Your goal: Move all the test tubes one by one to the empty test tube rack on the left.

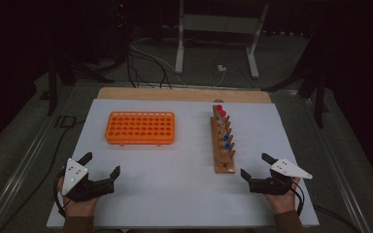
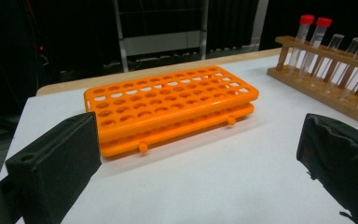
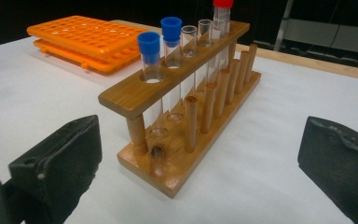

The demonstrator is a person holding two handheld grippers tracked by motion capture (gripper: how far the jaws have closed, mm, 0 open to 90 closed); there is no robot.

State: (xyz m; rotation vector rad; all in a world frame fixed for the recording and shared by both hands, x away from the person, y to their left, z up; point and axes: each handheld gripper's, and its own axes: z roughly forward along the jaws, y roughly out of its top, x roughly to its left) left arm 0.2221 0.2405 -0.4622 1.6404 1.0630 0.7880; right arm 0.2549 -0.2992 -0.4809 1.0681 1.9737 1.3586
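Standing on a white table (image 1: 175, 194), the wooden rack (image 1: 223, 143) of capped tubes (image 3: 149, 56) has the right gripper (image 1: 257, 167) just beside its near end, the orange rack (image 1: 140, 127) and left gripper (image 1: 102, 165) farther left, both jaws spread, empty.

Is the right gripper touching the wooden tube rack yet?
Apart. In the high view, the right gripper sits beside the wooden tube rack with bare white table between them; the right gripper view shows its open jaws short of the rack's base.
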